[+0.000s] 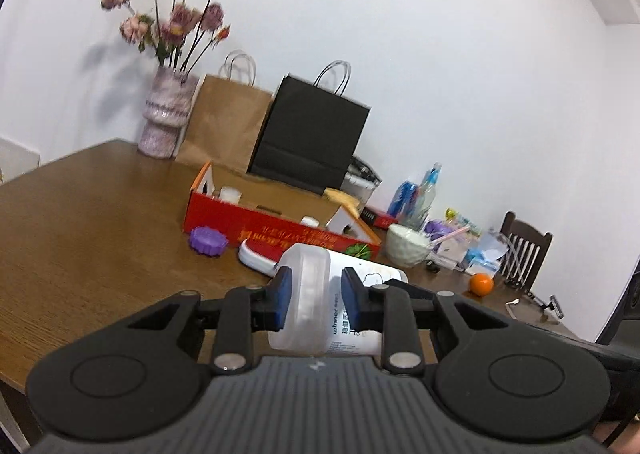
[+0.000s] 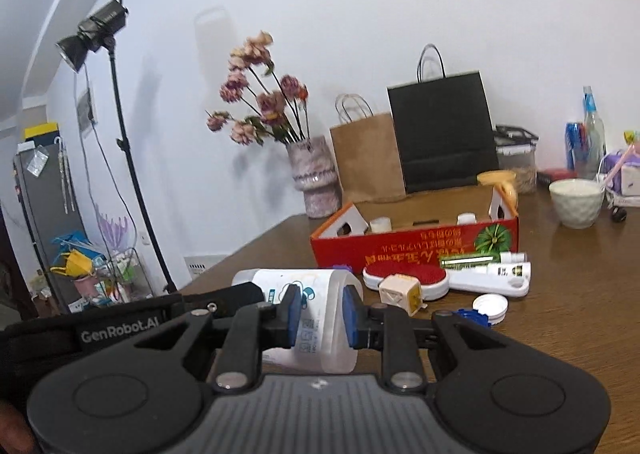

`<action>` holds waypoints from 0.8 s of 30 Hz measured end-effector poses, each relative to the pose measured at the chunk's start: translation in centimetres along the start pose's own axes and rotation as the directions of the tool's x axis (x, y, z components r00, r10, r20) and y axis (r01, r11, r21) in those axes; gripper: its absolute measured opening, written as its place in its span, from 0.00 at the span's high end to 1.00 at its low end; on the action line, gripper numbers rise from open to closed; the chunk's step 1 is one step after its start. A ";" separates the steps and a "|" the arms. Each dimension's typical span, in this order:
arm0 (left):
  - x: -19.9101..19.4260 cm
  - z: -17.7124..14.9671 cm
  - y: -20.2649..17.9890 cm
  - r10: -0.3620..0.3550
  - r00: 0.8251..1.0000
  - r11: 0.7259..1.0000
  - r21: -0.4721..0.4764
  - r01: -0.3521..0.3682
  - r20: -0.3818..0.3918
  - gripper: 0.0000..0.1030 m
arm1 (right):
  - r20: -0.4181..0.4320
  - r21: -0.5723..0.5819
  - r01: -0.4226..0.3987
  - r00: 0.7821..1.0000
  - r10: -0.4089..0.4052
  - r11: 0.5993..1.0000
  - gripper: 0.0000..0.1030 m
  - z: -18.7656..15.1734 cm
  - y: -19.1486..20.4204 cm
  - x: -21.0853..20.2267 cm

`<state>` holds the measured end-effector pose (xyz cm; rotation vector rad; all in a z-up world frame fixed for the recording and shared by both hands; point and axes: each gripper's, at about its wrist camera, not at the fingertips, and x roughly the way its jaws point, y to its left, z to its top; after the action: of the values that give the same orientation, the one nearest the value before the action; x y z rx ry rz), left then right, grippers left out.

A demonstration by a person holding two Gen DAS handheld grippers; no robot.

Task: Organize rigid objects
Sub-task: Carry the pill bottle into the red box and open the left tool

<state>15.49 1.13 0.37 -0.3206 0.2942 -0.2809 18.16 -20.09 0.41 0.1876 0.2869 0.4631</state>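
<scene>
A white plastic bottle [image 1: 308,266] with a printed label hangs sideways above the wooden table [image 1: 100,221], held at both ends. My left gripper [image 1: 317,278] is shut on its translucent end. In the right wrist view the same bottle [image 2: 280,282] stretches leftward, and my right gripper [image 2: 321,294] is shut on its other end. An open red cardboard box [image 1: 280,230] with small white jars inside lies just beyond. In front of the box [image 2: 412,246] lie a red-and-white brush [image 2: 404,280], a white-and-yellow cube [image 2: 400,292], a white cap [image 2: 490,304] and a green tube [image 2: 468,260].
A purple lid [image 1: 208,240] lies left of the box. A vase of flowers [image 1: 164,117], a brown bag [image 1: 224,125] and a black bag [image 1: 312,133] stand along the wall. A white bowl [image 1: 406,250], an orange [image 1: 481,284], bottles and a chair [image 1: 524,250] are at the right.
</scene>
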 end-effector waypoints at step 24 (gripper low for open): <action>-1.0 1.9 -2.2 -0.016 0.995 0.998 0.054 0.011 0.099 0.74 | 0.108 -0.034 0.016 0.994 -0.013 0.999 0.78 2.6 0.6 -1.5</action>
<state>14.71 -0.10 3.10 -0.2826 0.1860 -0.2846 17.44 -20.54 3.35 0.1758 0.1738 0.4416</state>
